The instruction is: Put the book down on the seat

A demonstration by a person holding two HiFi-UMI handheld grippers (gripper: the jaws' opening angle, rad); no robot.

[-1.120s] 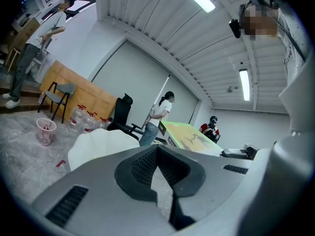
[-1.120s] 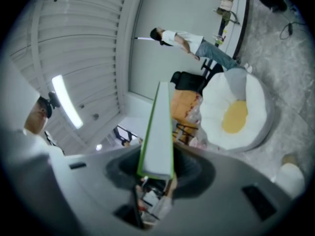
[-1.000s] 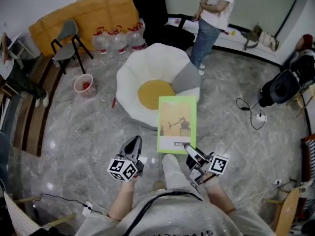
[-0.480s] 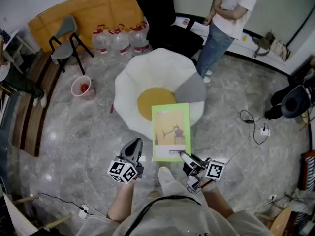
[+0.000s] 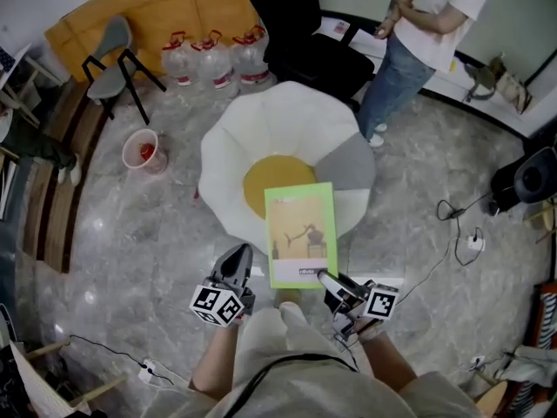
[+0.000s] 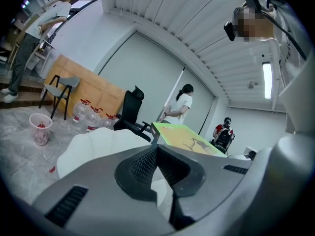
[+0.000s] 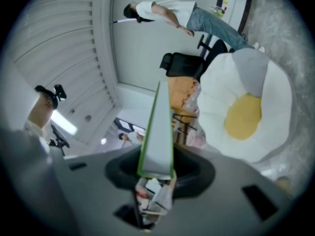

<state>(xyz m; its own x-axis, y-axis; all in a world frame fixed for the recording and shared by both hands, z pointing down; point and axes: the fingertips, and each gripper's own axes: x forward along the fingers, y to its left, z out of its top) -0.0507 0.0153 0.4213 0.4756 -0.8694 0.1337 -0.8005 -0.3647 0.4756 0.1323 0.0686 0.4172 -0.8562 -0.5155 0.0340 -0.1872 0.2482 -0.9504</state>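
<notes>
Book (image 5: 301,233) shows cover overhead, just its clamped edge from the right gripper (image 7: 157,171).

I'm looking down into what reads as a bare office or studio room rather than a home. The floor (image 5: 130,233) is grey marble-look tile. A black office chair (image 5: 305,50) sits at 12 o'clock, and big water jugs (image 5: 213,59) line the wall at 11, beside a grey chair (image 5: 113,42) and a leaning brown board (image 5: 148,11). A fried-egg-shaped seat (image 5: 235,138) sits mid-room. A power strip (image 5: 474,244) with loose cables lies at 3, and a person (image 5: 431,24) stands at 1. The left gripper view shows plain panelled walls and a ceiling strip light (image 6: 267,80)
</notes>
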